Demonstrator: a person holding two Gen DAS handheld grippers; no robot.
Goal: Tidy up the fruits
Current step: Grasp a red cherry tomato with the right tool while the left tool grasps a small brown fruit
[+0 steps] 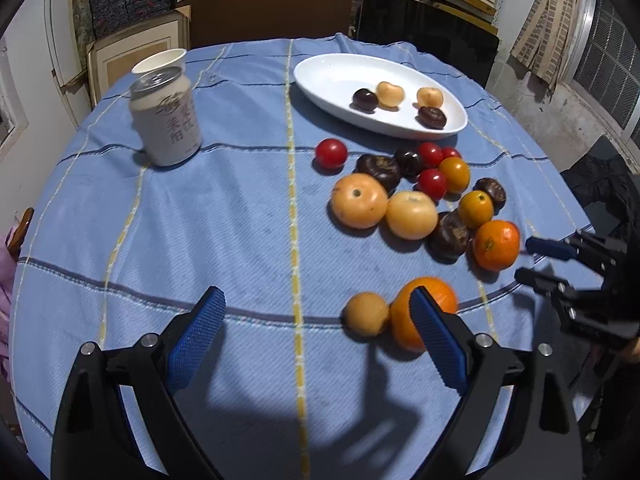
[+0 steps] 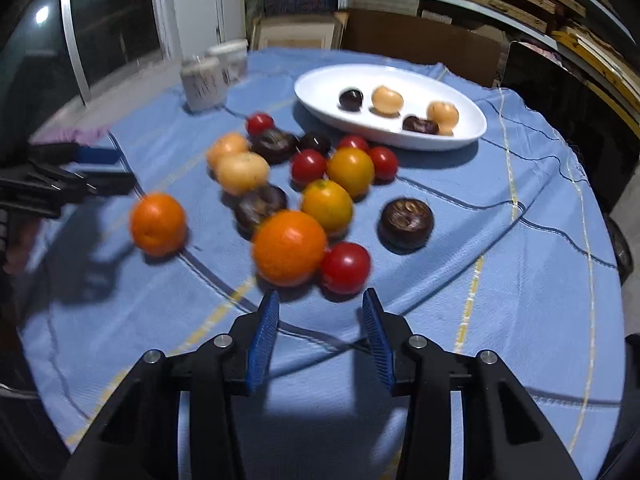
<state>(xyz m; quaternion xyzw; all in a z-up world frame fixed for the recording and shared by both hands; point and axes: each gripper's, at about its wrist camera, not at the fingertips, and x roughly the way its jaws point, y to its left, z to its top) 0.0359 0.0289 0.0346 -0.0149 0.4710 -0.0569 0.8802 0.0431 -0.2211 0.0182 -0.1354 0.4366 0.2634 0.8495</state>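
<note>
A white oval dish (image 1: 332,76) (image 2: 320,84) at the far side holds two dark fruits and two pale orange ones. Several loose fruits lie on the blue cloth in front of it: red tomatoes (image 1: 331,153), dark fruits (image 2: 406,223), pale tomatoes (image 1: 359,200) and oranges (image 2: 289,247). My left gripper (image 1: 318,300) is open and empty, with an orange (image 1: 404,320) just behind its right finger and a small tan fruit (image 1: 367,314) beside it. My right gripper (image 2: 323,306) is open and empty, just short of the near orange and a red tomato (image 2: 345,267). Each gripper shows in the other's view, the right (image 1: 534,260) and the left (image 2: 108,168).
A white drink can (image 1: 166,118) and a paper cup (image 1: 160,62) stand at the far left of the round table. Cardboard, a dark panel (image 1: 428,32) and shelves stand behind the table. The table edge curves close on the right.
</note>
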